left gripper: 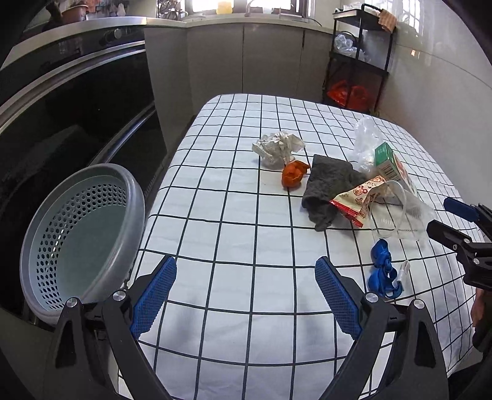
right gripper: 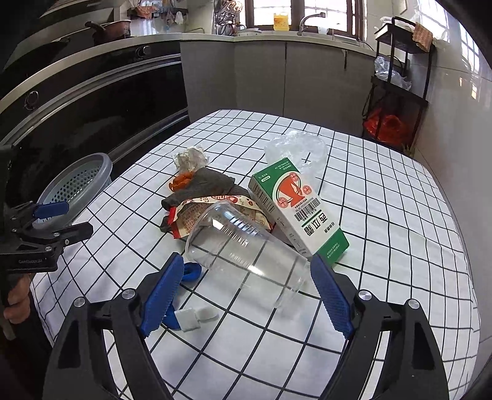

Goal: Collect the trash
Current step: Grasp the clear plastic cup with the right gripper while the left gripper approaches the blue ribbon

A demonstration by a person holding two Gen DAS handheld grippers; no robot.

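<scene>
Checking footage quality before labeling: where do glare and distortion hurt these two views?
Left wrist view: windows blown out, grid tablecloth lines bow from fisheye. Right wrist view: highlights streak the clear plastic cup, wall tiles show glare; focus stays sharp.

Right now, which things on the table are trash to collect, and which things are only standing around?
For the job: clear plastic cup, green carton, snack wrapper, crumpled paper, orange peel, basket.

Just about: black shelf rack, oven, faucet.

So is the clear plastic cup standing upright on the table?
No, the clear plastic cup lies on its side on the checked tablecloth, ahead of the open right gripper.
</scene>
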